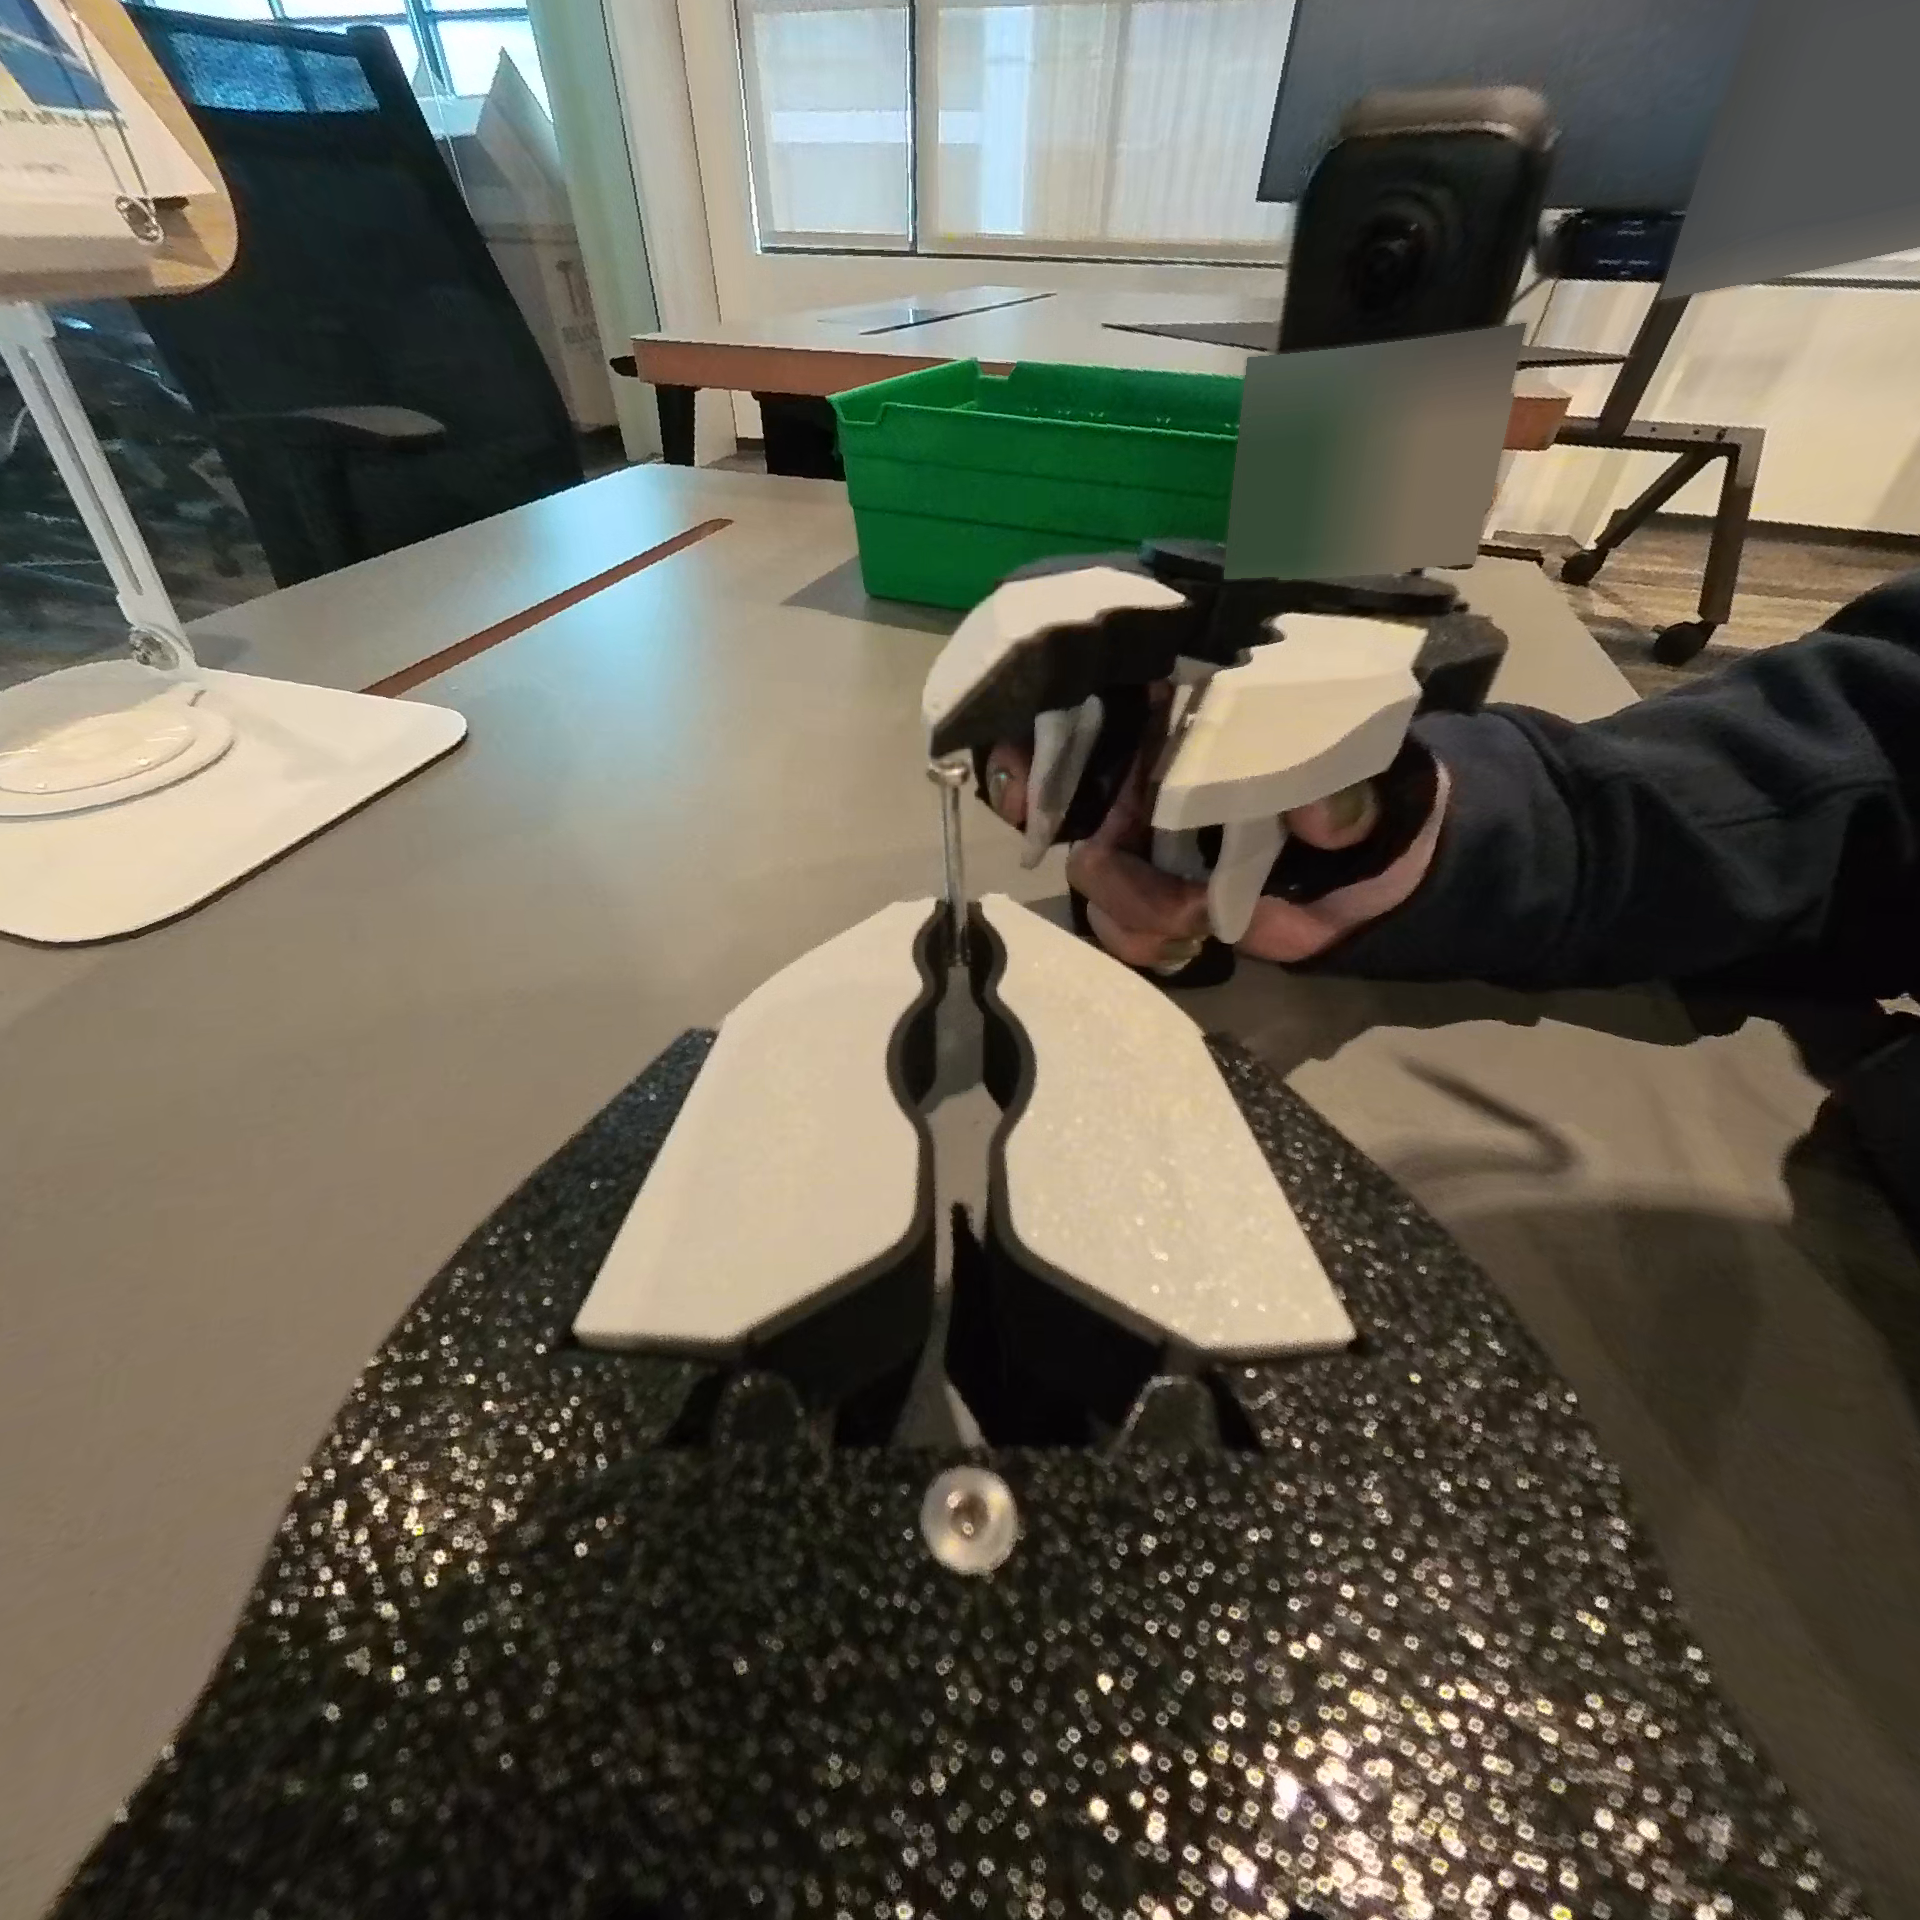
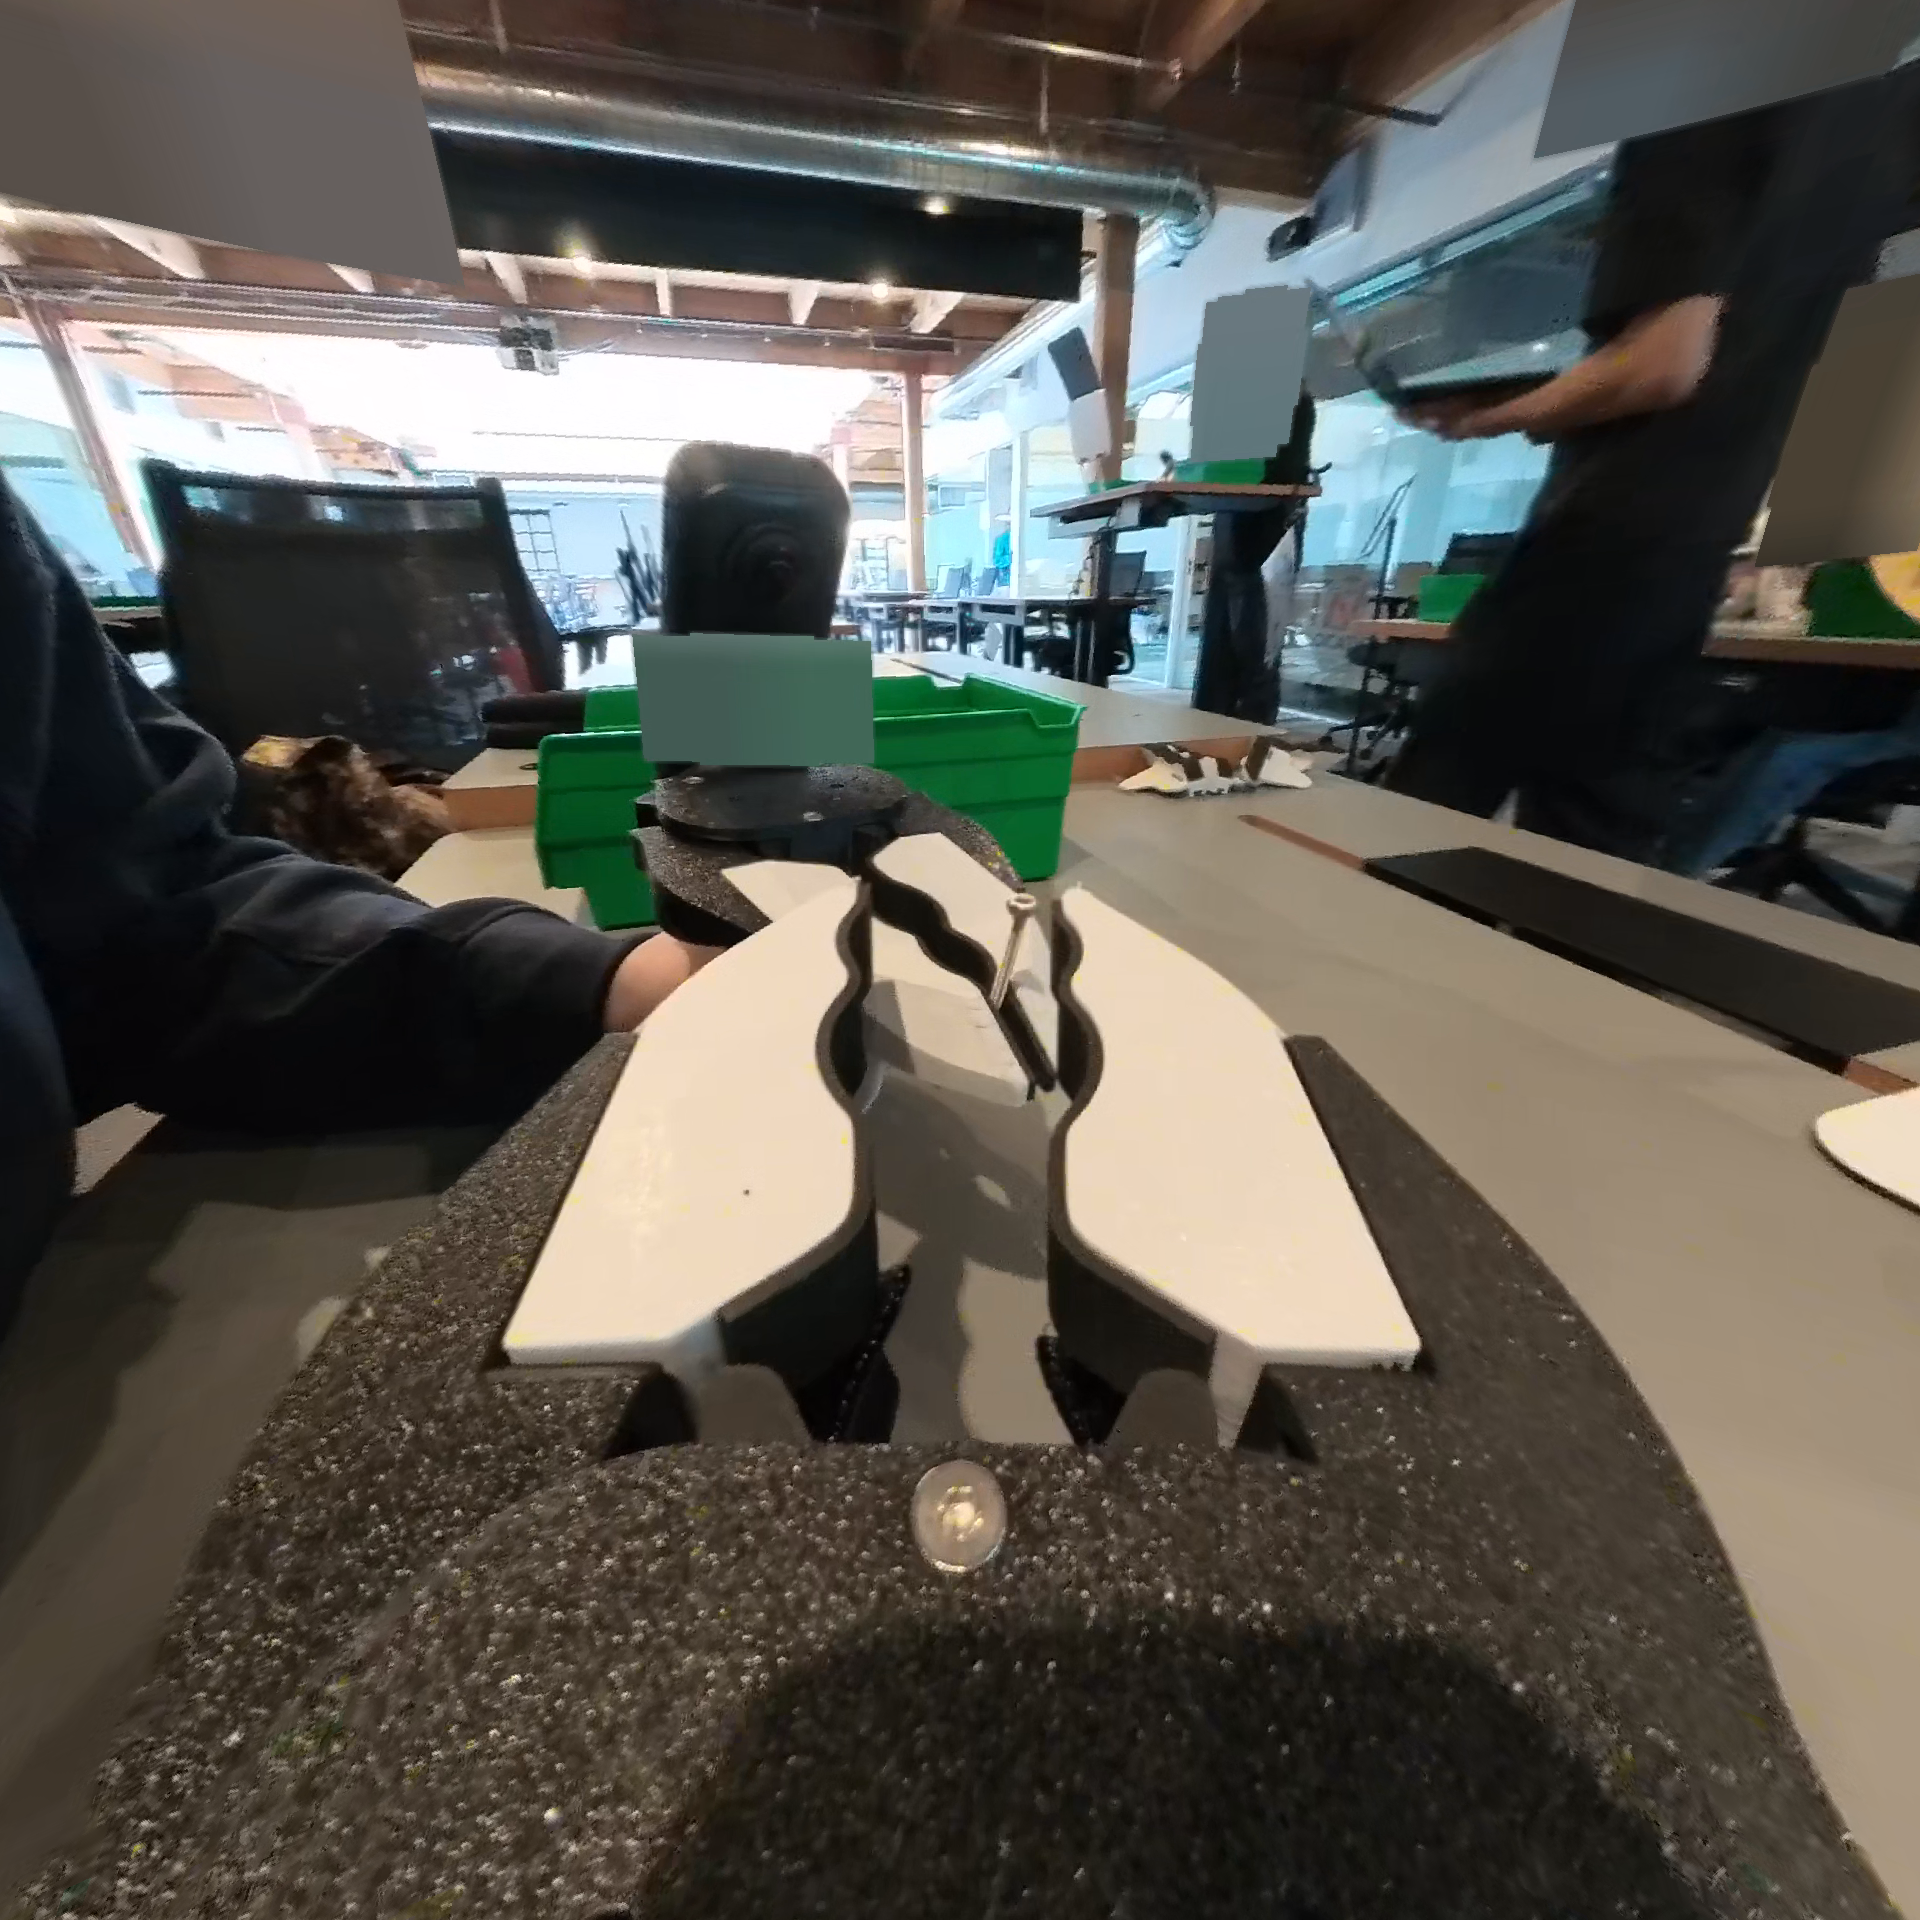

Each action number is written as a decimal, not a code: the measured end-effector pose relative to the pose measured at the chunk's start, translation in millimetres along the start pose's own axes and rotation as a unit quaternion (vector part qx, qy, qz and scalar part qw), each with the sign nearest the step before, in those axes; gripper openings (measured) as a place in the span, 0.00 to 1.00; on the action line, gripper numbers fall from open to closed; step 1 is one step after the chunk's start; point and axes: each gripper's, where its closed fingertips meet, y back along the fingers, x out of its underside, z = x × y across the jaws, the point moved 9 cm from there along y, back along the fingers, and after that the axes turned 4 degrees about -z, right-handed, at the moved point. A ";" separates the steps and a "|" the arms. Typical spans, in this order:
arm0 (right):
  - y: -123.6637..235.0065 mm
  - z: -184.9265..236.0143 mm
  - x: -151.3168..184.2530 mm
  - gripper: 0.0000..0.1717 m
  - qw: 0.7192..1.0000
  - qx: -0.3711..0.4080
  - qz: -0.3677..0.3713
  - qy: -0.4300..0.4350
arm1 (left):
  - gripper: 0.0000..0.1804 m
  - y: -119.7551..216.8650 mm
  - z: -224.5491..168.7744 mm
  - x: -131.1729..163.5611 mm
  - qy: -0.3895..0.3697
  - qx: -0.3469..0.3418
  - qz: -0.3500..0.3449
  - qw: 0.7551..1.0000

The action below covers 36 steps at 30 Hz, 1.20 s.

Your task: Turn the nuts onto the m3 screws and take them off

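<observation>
The green bin [image 1: 1029,488] on the grey table [image 1: 582,727] serves as the landmark. In the left wrist view, far to the left of the bin, a white stand base [image 1: 197,790] rests on the table, with a dark mesh chair [image 1: 343,312] behind it. In front of the bin, toward the camera, the left gripper [image 1: 958,914] has its white fingers [image 1: 821,1049] drawn almost together, pinching the lower end of a slim silver screw [image 1: 953,842]. The screw stands nearly upright from the fingertips, its head at the top. Just right of the screw and in front of the bin's right half, the right gripper [image 1: 1049,769] faces the camera with its jaws spread wide; its nearer fingertip sits right at the screw head, though actual contact cannot be judged. A hand [image 1: 1195,894] in a dark sleeve [image 1: 1662,810] holds that gripper.

In the right wrist view, the bin [image 2: 977,769] lies beyond both tools. The right gripper [image 2: 956,914] stands wide open in front of it, pressing on nothing. The screw [image 2: 1010,951] rises tilted between its fingers, close to the right-hand one, gripped below by the left gripper [image 2: 1023,1013]. No nut can be made out on the screw.
</observation>
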 end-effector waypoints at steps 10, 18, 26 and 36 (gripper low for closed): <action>1.6 -1.4 -0.6 0.18 1.000 0.005 -0.006 -0.004 | 0.02 0.3 -0.1 -0.2 -0.002 -0.003 -0.002 1.000; -0.2 0.5 0.1 0.17 1.000 0.001 0.001 0.005 | 0.02 -0.3 -1.9 0.0 -0.010 -0.001 0.002 1.000; 2.0 -0.7 -0.9 0.17 1.000 0.009 -0.004 0.008 | 0.02 0.2 -1.6 -0.1 -0.010 -0.003 0.000 1.000; 3.5 -3.6 -1.4 0.12 1.000 -0.001 0.006 0.010 | 0.02 0.2 -1.1 0.2 -0.006 -0.008 0.003 1.000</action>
